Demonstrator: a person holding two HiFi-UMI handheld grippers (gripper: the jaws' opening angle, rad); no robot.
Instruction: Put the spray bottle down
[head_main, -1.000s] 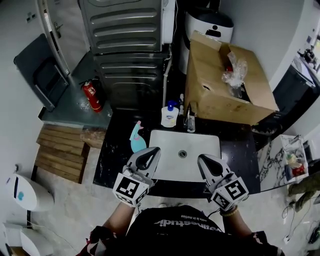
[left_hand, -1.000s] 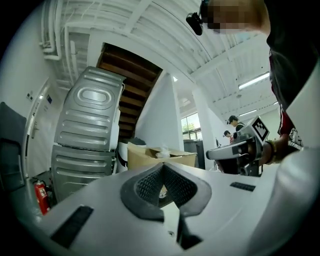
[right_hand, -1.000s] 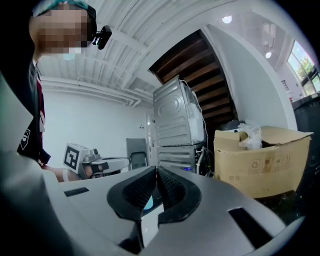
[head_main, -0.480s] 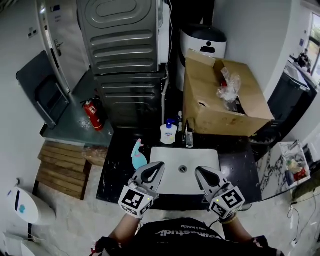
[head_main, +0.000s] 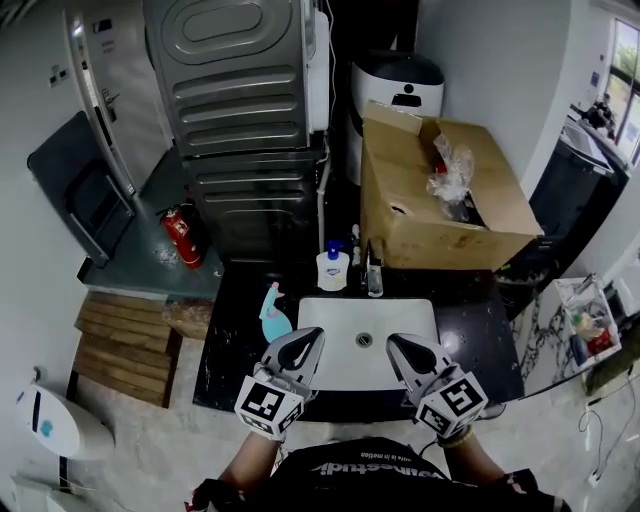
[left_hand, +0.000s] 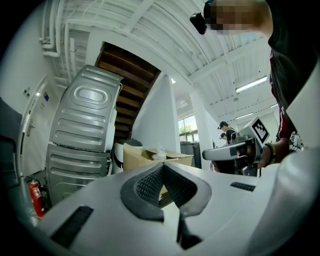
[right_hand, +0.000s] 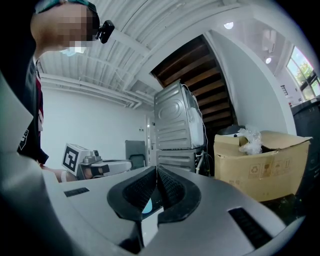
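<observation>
The spray bottle (head_main: 270, 312), light blue with a pink top, rests on the black counter (head_main: 225, 355) just left of the white sink (head_main: 340, 312). No gripper touches it. My left gripper (head_main: 309, 339) hovers over the sink's near left corner, a little right of the bottle, shut with nothing in it. My right gripper (head_main: 393, 343) hangs over the sink's near right part, also shut and empty. In the left gripper view the ribbed pads (left_hand: 150, 186) meet at the tip, and so do those (right_hand: 140, 189) in the right gripper view.
A soap dispenser (head_main: 331, 268) and a faucet (head_main: 373, 272) stand behind the sink. An open cardboard box (head_main: 440, 205) sits at the back right. Grey stacked machines (head_main: 240, 110) rise behind the counter. On the floor at left are a fire extinguisher (head_main: 180, 237) and a wooden pallet (head_main: 125, 335).
Only the head camera has tilted a little. Both grippers stay shut where they were, and the spray bottle has not moved.
</observation>
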